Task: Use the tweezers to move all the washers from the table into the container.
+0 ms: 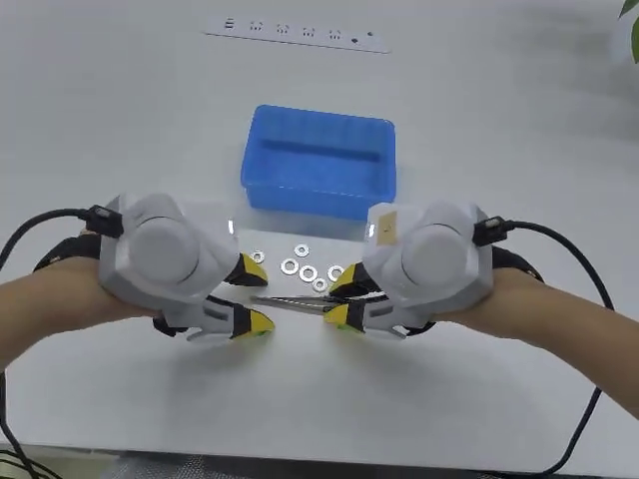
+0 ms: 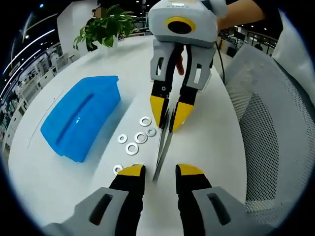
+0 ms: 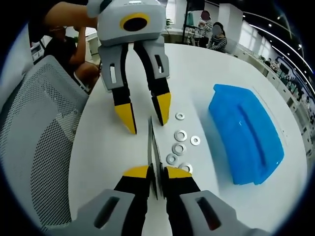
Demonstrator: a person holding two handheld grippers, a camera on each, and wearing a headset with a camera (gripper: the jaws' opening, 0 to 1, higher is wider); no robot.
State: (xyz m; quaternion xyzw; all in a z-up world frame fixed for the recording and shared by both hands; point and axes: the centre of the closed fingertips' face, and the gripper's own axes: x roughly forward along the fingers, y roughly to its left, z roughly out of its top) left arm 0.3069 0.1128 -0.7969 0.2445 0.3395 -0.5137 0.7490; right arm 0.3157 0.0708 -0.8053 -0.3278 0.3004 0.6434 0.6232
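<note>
My right gripper (image 3: 157,173) is shut on the handle end of the steel tweezers (image 3: 153,147), which lie level just above the white table (image 1: 150,120). The tweezers (image 1: 295,300) point left, and their tips reach between the jaws of my open left gripper (image 2: 161,171) without being pinched. In the head view the left gripper (image 1: 257,295) and right gripper (image 1: 338,301) face each other. Several flat metal washers (image 1: 309,273) lie loose on the table just beyond the tweezers, also visible as washers (image 2: 132,148) and washers (image 3: 177,148). The blue container (image 1: 319,160) stands behind them.
A white power strip (image 1: 298,32) lies along the far table edge. Black cables (image 1: 574,269) trail from both grippers over the near table. A mesh chair (image 2: 275,147) stands beside the table, and a green plant (image 2: 106,27) sits at its far end.
</note>
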